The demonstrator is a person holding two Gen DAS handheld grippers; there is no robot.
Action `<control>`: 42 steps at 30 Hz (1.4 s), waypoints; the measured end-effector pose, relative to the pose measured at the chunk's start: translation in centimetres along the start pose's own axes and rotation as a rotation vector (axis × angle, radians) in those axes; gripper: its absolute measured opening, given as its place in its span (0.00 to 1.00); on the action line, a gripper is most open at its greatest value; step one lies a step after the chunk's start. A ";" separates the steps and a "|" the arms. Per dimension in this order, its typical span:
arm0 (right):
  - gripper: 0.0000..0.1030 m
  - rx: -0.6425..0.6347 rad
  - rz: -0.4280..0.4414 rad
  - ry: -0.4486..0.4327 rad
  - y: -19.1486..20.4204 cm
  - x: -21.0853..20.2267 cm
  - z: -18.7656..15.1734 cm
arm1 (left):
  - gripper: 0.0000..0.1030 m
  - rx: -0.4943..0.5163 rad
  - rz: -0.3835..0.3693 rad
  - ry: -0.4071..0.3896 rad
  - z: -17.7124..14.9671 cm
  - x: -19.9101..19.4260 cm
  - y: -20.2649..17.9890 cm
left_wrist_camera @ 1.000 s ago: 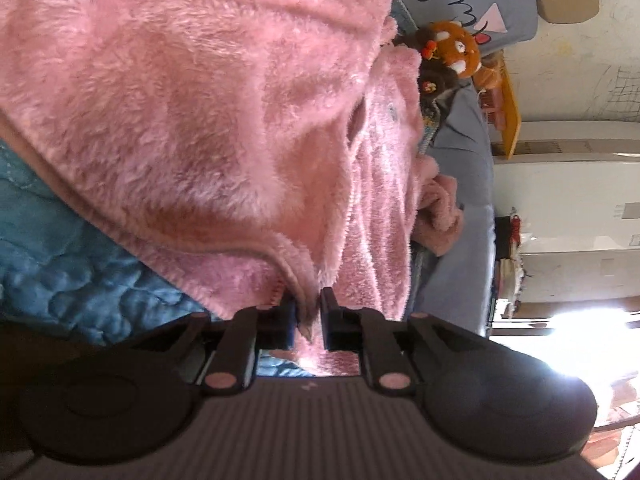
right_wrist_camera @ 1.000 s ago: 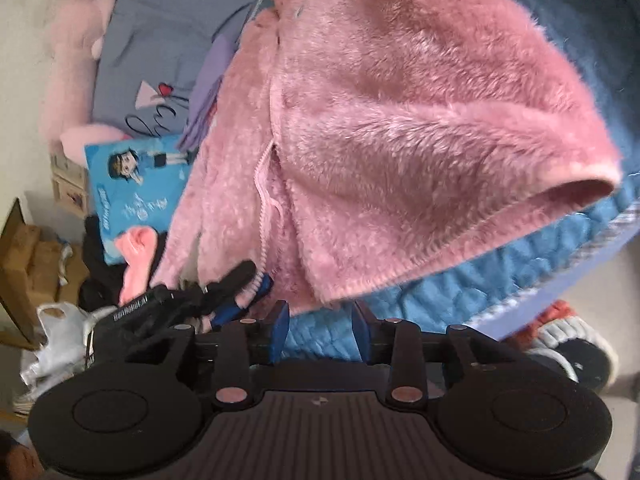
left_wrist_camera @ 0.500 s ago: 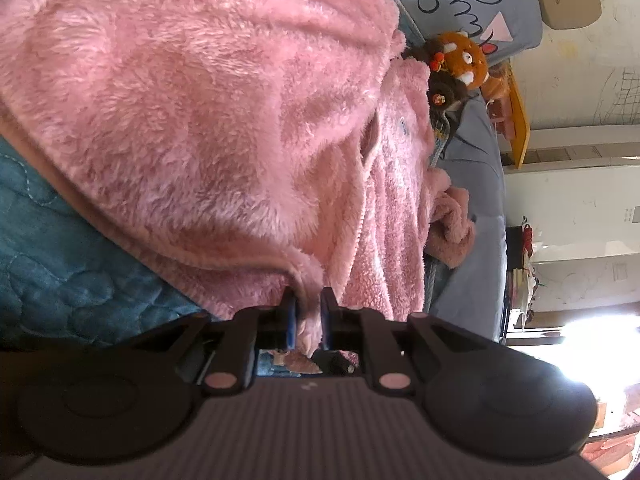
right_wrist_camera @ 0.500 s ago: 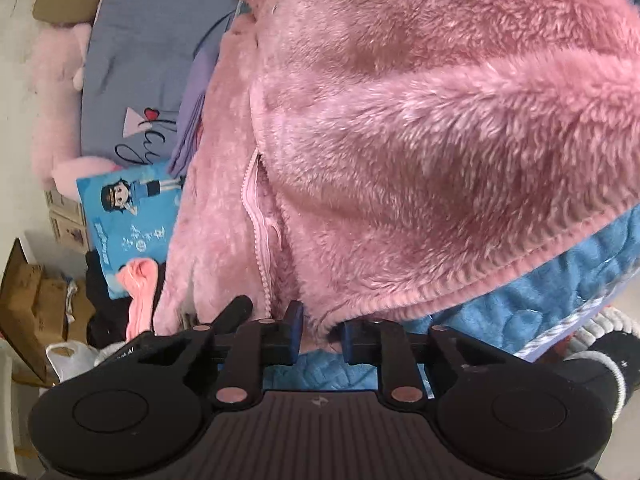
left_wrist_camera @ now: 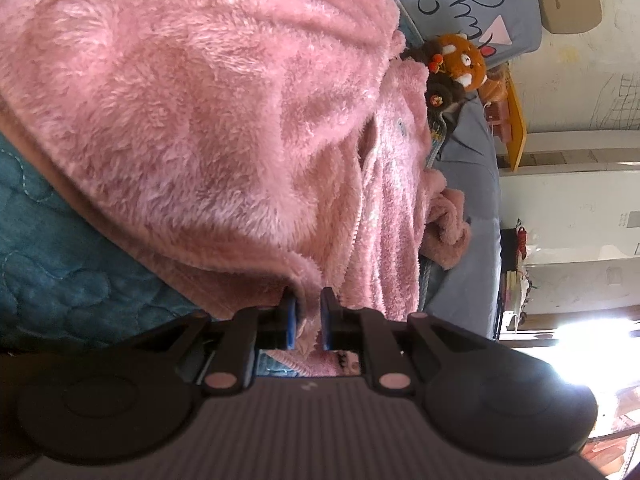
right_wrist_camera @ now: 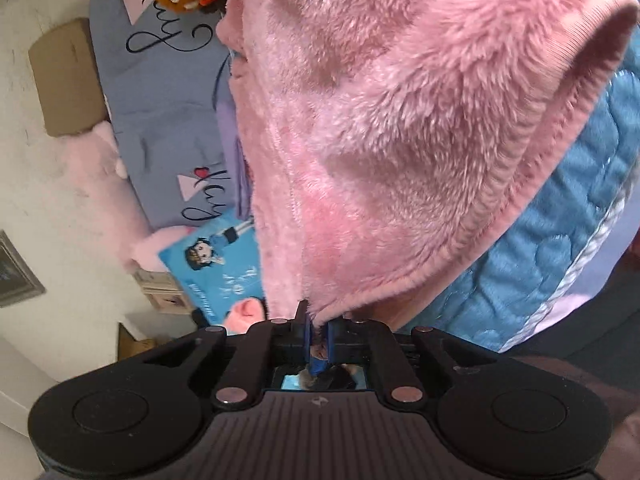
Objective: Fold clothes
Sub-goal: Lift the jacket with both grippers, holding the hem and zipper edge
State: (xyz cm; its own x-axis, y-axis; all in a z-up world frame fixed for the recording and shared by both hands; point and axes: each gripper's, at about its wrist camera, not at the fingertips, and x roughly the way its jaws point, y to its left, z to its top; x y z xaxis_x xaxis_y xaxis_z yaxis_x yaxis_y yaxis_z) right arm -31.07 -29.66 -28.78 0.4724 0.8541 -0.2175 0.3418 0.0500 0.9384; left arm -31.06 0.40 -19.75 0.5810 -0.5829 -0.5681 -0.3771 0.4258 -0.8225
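A fluffy pink fleece jacket [left_wrist_camera: 208, 120] with a zip front fills most of both views and lies over a blue quilted bedspread [left_wrist_camera: 52, 268]. My left gripper [left_wrist_camera: 306, 312] is shut on a corner of the jacket's ribbed hem, with pink fleece pinched between its blue pads. In the right wrist view the same pink jacket [right_wrist_camera: 400, 120] hangs up from my right gripper [right_wrist_camera: 319, 330], whose jaws are shut tight on the hem edge beside the zip. The hem curves away to the upper right over the blue bedspread [right_wrist_camera: 540, 272].
A grey-blue pillow with black script [right_wrist_camera: 160, 80] lies behind the jacket. An orange plush toy [left_wrist_camera: 460, 64] sits on it. A blue cartoon-print book [right_wrist_camera: 216, 256], pink plush items [right_wrist_camera: 92, 168] and a cardboard box [right_wrist_camera: 64, 76] sit by the wall. More pink fleece [left_wrist_camera: 448, 228] lies bunched on the grey sheet.
My right gripper went from open below the hem to shut on the hem edge, and the jacket now lifts with it. The left gripper kept its hold while the view shifted slightly.
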 end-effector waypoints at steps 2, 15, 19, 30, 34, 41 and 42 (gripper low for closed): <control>0.07 0.023 0.016 0.001 -0.3 -0.3 0.0 | 0.11 -0.008 -0.018 0.004 0.0 0.1 0.1; 0.07 0.159 0.093 -0.019 -1.8 -0.3 -0.3 | 0.11 -0.099 -0.169 0.041 0.5 1.2 0.9; 0.07 0.214 0.138 -0.023 -2.3 -0.3 -0.4 | 0.13 -0.095 -0.191 0.048 0.5 1.6 0.5; 0.09 0.304 0.204 -0.021 -3.4 0.1 -0.6 | 0.14 -0.108 -0.215 0.058 0.9 2.3 0.6; 0.16 0.132 -0.003 -0.047 -1.8 -0.2 -0.3 | 0.14 -0.095 -0.174 0.064 0.9 2.7 0.3; 0.29 -0.115 -0.268 -0.025 1.8 -1.2 -0.8 | 0.14 -0.059 -0.093 0.077 0.9 3.4 -0.3; 0.29 -0.148 -0.281 -0.015 2.4 -1.4 -1.0 | 0.14 -0.059 -0.091 0.076 0.8 3.4 -0.2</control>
State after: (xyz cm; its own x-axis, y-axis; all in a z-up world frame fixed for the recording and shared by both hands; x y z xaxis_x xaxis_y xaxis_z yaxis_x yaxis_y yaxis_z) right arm -31.75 -30.20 -25.96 0.3886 0.7885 -0.4768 0.3391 0.3587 0.8697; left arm -28.40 -1.09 -21.47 0.5591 -0.6694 -0.4892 -0.3684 0.3280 -0.8699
